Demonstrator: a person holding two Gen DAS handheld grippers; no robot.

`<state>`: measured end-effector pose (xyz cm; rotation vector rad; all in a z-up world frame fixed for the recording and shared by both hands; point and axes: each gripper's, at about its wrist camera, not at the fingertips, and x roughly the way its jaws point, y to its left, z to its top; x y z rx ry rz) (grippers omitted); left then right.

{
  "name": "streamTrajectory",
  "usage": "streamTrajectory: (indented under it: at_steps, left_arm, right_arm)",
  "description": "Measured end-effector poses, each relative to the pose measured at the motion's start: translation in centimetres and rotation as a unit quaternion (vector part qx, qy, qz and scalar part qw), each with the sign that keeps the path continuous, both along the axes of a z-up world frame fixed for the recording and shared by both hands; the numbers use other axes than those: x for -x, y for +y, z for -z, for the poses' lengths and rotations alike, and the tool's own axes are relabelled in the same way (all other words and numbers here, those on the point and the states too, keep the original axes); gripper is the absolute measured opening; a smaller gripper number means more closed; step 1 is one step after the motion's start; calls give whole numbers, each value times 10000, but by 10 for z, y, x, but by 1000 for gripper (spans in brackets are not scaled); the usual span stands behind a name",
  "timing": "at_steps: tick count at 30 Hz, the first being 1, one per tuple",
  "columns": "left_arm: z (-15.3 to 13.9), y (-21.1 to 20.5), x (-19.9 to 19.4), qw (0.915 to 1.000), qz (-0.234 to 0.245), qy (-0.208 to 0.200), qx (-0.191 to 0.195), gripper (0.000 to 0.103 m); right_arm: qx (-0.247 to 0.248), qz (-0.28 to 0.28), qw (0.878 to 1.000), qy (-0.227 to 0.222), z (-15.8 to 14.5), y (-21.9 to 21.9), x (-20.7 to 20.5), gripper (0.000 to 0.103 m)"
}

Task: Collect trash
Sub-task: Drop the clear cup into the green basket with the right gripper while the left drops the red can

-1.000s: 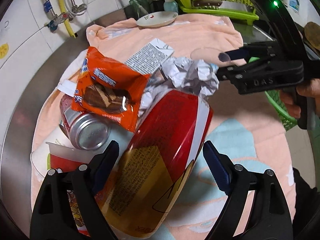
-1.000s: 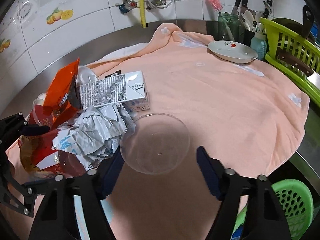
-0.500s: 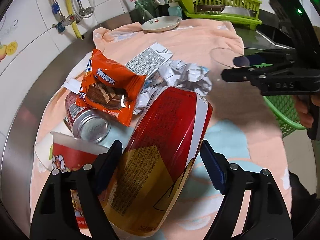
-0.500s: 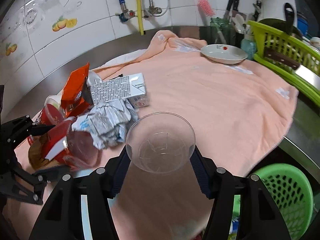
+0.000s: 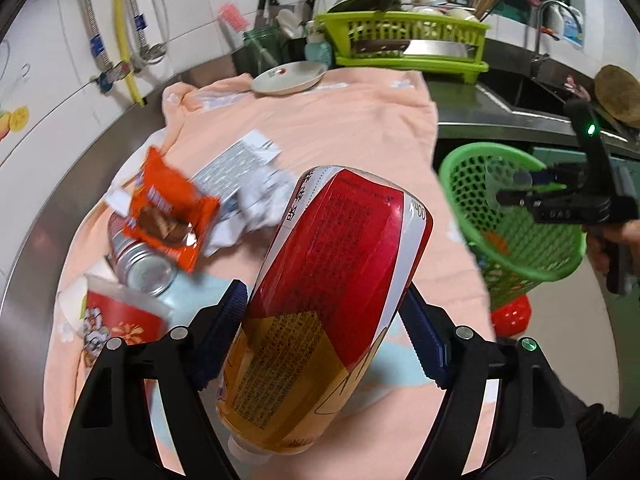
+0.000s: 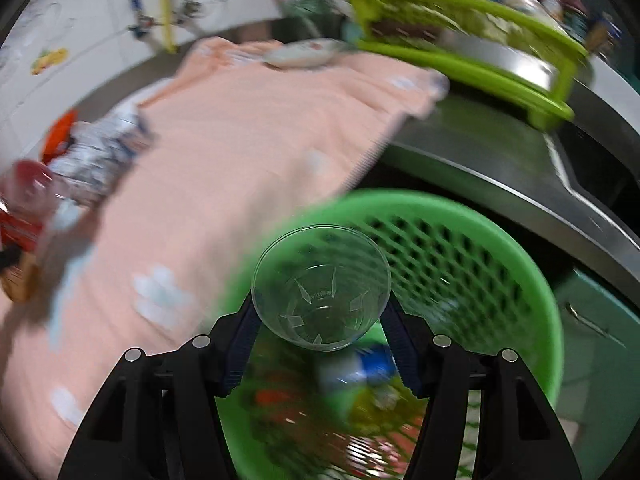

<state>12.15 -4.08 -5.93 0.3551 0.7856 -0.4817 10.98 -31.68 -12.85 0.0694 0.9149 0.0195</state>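
Now we have two pieces of trash in hand at once. The clear cup (image 6: 322, 288) sits between the pads of our right gripper (image 6: 320, 340), which pinch it on both sides, mouth toward the camera, and it hangs over the open top of the green basket (image 6: 500, 240), which stands off the counter's edge. The red bottle (image 5: 340, 264) is in our left gripper (image 5: 324, 340); those jaws are closing on its body, both pads already against the label, and it is above the peach towel (image 5: 340, 120), well short of the basket.

We judge the step to be the drop of the cup. The next move calls for centring it over the basket mouth and spreading the right jaws; the basket already holds other rubbish, blurred in the right view, so the cup should land on top. The bottle would follow: it needs carrying across the towel to the rim, and our right gripper, seen in the left view in front of the basket, must clear first.

On the towel lie the orange wrapper (image 5: 172, 208), a can (image 5: 144, 268) under it, a carton (image 5: 240, 160), crumpled paper (image 5: 260, 200) and a red paper cup (image 5: 120, 316), all in one heap. Farther off are a dish (image 5: 288, 78) and a drying rack (image 5: 408, 40), neither in our way.
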Motion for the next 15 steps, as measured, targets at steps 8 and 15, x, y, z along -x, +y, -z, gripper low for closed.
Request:
streamTrajectory:
  at_steps: [8,15]
  left_arm:
    - [-6,-46,9,9991,387,2,190,74]
    - [-7,-92,13,9967,744,73,318,74]
  right_arm:
    - [123,475,9983,320,25,-44,23,58]
    - [-82,648,9973,337,32,-63,40,72]
